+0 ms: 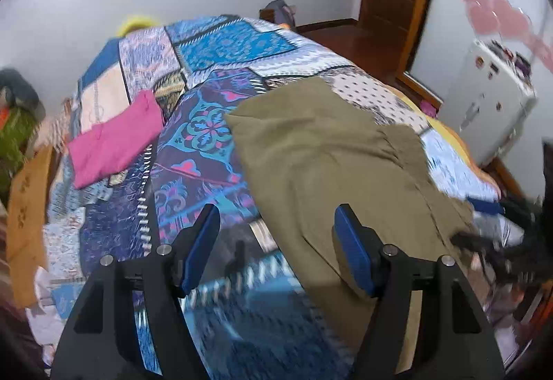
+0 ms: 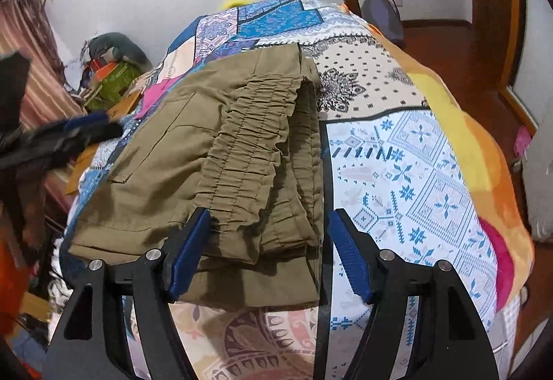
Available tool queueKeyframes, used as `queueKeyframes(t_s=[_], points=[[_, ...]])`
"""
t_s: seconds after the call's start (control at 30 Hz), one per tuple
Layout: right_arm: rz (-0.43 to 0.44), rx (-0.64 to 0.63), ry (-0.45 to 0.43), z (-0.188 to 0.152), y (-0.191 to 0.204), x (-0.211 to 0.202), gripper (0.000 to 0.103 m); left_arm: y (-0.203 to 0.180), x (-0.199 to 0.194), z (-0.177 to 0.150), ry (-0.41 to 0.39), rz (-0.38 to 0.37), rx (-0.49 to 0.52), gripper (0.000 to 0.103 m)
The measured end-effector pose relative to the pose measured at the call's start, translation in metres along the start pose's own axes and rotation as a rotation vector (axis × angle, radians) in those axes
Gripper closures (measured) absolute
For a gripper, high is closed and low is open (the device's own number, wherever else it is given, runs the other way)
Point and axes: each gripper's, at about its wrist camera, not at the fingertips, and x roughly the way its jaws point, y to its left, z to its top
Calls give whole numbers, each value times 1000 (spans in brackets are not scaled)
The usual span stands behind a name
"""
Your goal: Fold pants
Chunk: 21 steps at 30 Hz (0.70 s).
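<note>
Khaki pants [image 2: 221, 152] folded on patchwork bedspread [image 2: 414, 172]; left gripper [image 1: 276, 241] and right gripper [image 2: 269, 241] spread, empty; best to square edges.

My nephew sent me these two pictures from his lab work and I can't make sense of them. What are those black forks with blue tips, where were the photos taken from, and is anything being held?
There is no robot here: a person holds a hand tool in each hand, and each tool has two black fingers with blue pads. A wide-angle camera sits on each tool and looks forward along its fingers, which bends the room's edges. One picture comes from the left gripper, the other from the right gripper. Both stand open and hold nothing. Below them is a bed with a patchwork bedspread. On it lie olive-green pants, already folded, with the gathered elastic waistband on top. A pink cloth lies farther left. The blurred dark shape at the left edge of the right-hand picture is probably the other tool.
</note>
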Motion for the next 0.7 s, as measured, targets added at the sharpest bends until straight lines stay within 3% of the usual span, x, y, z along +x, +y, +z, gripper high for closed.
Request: queueKeyframes(t_s=[0.33,0.47,0.57,0.63,0.7], points=[[25,42,-9,-3,-7,1,33,35,77,52,88,-49,-87,34],[25,27,-5,-1,-7,2,33,42,111,61,162,-147,-132,36],[21,8,-1,2,-6,3,33,49,123,65,164,-202,-190,39],[17,-4,3,6,-5,5,33,50,125,68,149,-211,-188,51],[14,-15,7,8,-5,8,33,52,126,70,135,-247,-199,82]])
